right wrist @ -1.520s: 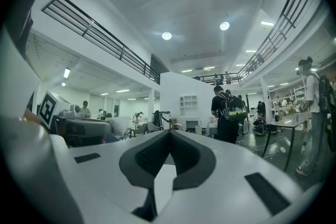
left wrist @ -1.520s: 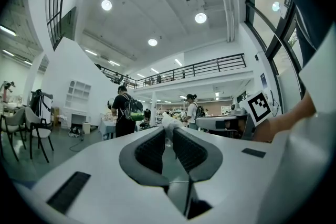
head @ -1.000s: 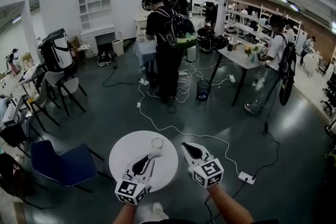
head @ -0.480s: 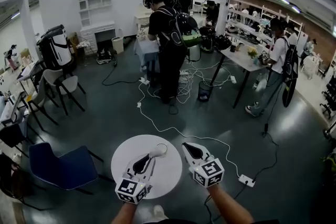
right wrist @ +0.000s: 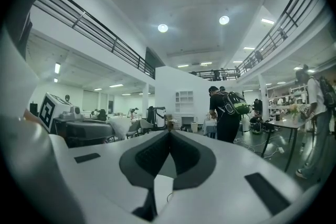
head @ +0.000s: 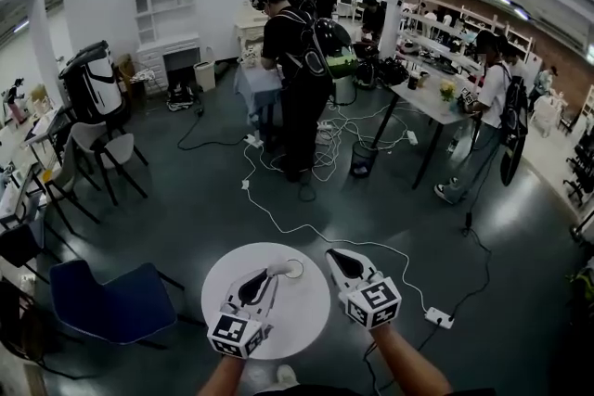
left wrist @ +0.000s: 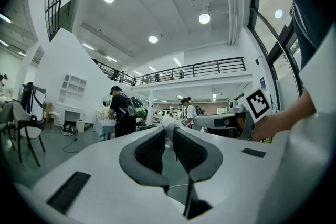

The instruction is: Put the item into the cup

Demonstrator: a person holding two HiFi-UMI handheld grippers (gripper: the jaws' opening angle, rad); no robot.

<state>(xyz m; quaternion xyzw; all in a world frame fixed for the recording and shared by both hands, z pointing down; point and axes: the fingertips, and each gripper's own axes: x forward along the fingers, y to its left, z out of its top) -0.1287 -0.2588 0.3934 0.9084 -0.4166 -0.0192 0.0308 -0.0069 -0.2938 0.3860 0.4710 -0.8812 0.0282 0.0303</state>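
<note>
White item (head: 277, 269): pinched at the jaw tips of the left hand-held gripper, just beside the cup's left rim; whether it touches the rim cannot be told. In the left gripper view it (left wrist: 170, 124) shows as a pale lump poking up between the jaw tips. What kind of thing it is cannot be made out.
Left hand-held gripper (head: 270, 275): clenched on the white item, reaching over the round tabletop toward the cup. Its own view shows the dark pads (left wrist: 152, 150) drawn close with the item caught at their far end (left wrist: 169, 131).
Right hand-held gripper (head: 333, 256): jaws pressed together with nothing between them (right wrist: 169, 132). It sits at the tabletop's right edge, apart from the cup.
Cup (head: 294, 269): small, upright on the tabletop near its far edge, the opening seen as a pale ring.
Tabletop (head: 302, 315): round and white.
Floor (head: 186, 199): dark, crossed by a white cable (head: 278, 223) that runs to a power strip (head: 436, 317) right of the tabletop.
Blue chair (head: 111, 297): left of the tabletop.
Person with backpack (head: 297, 70): standing well beyond the tabletop, back turned.
</note>
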